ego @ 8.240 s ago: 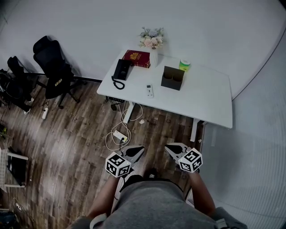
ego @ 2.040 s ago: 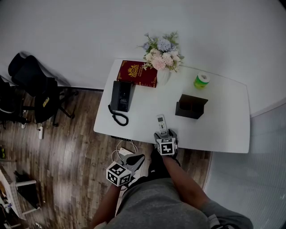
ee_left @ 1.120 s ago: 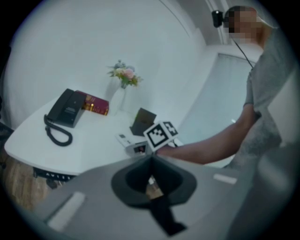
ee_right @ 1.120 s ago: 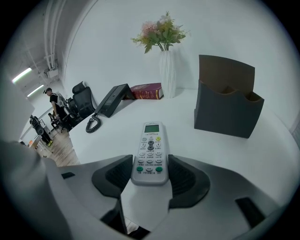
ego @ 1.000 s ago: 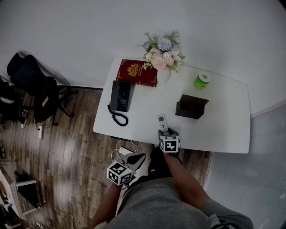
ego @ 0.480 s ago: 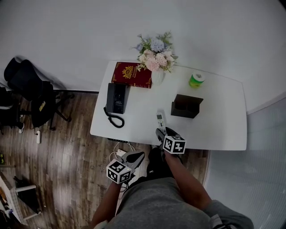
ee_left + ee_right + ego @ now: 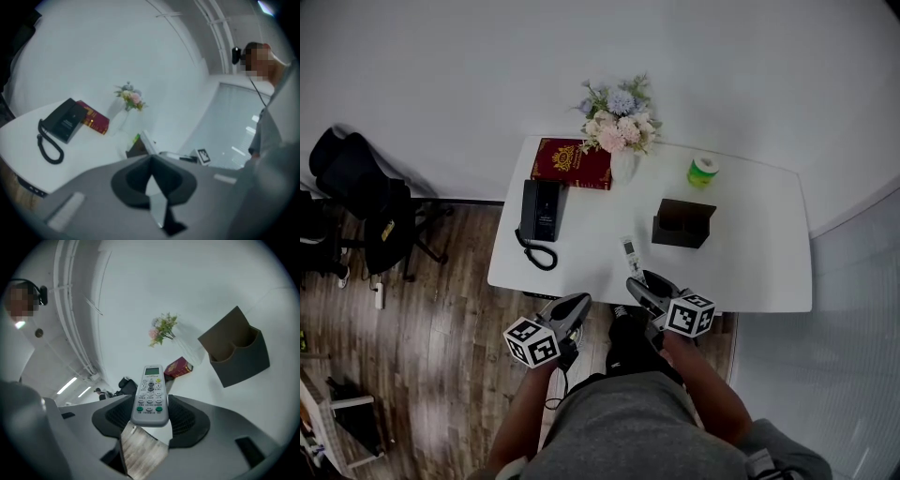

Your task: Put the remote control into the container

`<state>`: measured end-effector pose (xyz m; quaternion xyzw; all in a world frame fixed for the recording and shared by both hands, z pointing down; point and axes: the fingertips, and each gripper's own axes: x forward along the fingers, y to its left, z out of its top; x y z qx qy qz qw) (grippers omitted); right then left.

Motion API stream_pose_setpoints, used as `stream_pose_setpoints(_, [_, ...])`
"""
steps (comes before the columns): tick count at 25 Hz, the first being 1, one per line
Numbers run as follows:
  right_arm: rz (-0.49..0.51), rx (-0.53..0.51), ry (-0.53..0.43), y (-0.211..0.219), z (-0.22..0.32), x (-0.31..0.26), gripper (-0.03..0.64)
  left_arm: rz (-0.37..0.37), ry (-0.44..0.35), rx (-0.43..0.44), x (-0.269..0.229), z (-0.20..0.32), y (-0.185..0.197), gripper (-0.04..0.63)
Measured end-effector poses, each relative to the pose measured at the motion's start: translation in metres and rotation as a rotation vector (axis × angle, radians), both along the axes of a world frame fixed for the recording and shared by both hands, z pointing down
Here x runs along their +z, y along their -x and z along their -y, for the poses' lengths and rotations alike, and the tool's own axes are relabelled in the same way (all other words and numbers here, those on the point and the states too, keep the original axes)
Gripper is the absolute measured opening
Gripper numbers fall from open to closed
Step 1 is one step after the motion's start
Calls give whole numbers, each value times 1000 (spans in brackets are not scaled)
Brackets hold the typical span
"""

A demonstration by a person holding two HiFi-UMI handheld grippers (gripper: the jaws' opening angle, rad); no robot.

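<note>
Now the right gripper [image 7: 638,279] has lifted the remote control [image 7: 150,397].

The head view looks steeply down from high above the person, taking in the whole white tabletop [image 7: 750,253] and the wooden floor [image 7: 422,356] from far off. Each gripper view sits low and close behind its own jaws, facing across the tabletop toward the wall [image 7: 581,47] — the right one tilted, with the remote control [image 7: 150,397] close before its lens. All three share the flowers [image 7: 616,127], red book [image 7: 572,162] and container [image 7: 682,223].
</note>
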<state>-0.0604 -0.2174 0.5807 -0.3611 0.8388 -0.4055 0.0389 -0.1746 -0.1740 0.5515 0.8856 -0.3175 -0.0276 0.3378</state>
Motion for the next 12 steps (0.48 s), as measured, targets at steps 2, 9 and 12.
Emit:
stream_pose_setpoints(2, [57, -56, -46, 2, -13, -14, 249, -25, -10, 2, -7, 0, 0, 0])
stream_pose_setpoints(9, [182, -150, -128, -1, -51, -53, 249, -203, -44, 73, -43, -18, -12, 0])
stream_pose_setpoints(12, [209, -189, -154, 1, -69, -68, 249, -298, -65, 105, -60, -29, -15, 0])
